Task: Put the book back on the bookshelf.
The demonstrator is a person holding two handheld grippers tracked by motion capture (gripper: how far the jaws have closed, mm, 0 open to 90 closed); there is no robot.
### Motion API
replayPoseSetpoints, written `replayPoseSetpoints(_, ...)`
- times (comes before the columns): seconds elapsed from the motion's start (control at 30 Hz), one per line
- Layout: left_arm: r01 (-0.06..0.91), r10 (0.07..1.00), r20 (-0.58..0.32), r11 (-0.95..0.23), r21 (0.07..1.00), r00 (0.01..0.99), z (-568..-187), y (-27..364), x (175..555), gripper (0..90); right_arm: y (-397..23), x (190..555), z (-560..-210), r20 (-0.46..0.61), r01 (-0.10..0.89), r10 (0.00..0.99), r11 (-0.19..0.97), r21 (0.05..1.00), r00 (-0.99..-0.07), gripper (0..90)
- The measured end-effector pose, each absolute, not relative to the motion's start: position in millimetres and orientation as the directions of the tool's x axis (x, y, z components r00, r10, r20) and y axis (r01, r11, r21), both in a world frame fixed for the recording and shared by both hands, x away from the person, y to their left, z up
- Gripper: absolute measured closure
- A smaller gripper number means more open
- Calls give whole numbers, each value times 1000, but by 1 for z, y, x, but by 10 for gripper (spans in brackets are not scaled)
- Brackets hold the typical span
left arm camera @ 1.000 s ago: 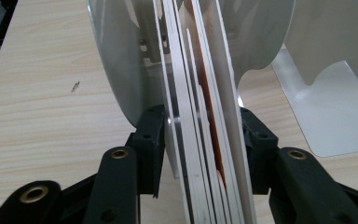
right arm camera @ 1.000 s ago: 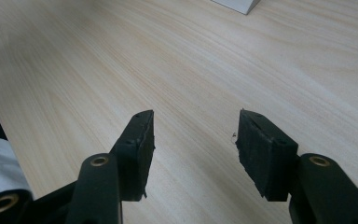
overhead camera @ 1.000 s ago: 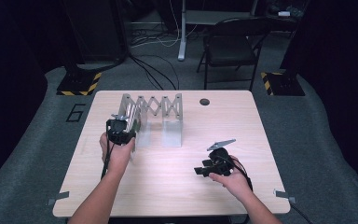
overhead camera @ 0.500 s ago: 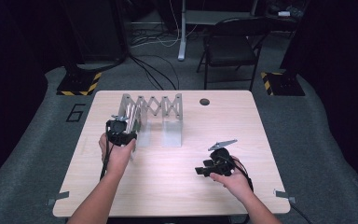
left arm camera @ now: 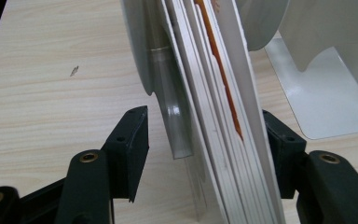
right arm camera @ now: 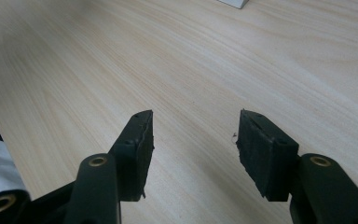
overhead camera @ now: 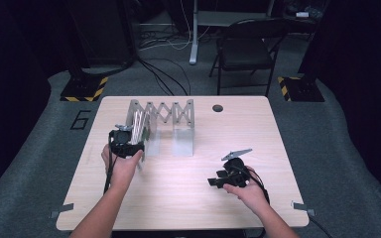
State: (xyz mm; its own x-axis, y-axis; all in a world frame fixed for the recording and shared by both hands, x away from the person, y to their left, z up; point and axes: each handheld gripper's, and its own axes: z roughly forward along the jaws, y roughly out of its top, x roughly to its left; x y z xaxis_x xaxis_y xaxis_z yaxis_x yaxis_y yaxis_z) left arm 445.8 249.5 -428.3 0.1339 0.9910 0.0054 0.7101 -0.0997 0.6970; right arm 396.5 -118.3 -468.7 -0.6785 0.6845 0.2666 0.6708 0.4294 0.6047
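Because the stack of thin white sheets (left arm camera: 214, 116) now leans in the grey accordion metal rack (overhead camera: 171, 119) at ten o'clock, the left gripper (left arm camera: 205, 140) has just been opening, one pad clear; the right gripper (right arm camera: 193, 149) rests apart, empty, at four o'clock.

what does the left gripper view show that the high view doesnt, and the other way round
Left gripper view alone: the stack of thin white sheets up close between the left gripper jaws, which have just been opening, with a gap beside the left-hand jaw, an orange strip along one sheet edge and a clear plastic piece.

High view alone: the whole accordion file rack, the right gripper resting apart and empty, a black chair and cables on the floor.

Both: the light wooden table and the rack's white base plate.
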Motion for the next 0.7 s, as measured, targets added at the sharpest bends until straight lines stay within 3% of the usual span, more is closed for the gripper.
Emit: replayPoseSetpoints(0.7, 692, 987, -51, -72, 718, 155, -419, 260, 434, 408, -121, 397, -470, 273, 680, 693, 417, 603, -667, 459)
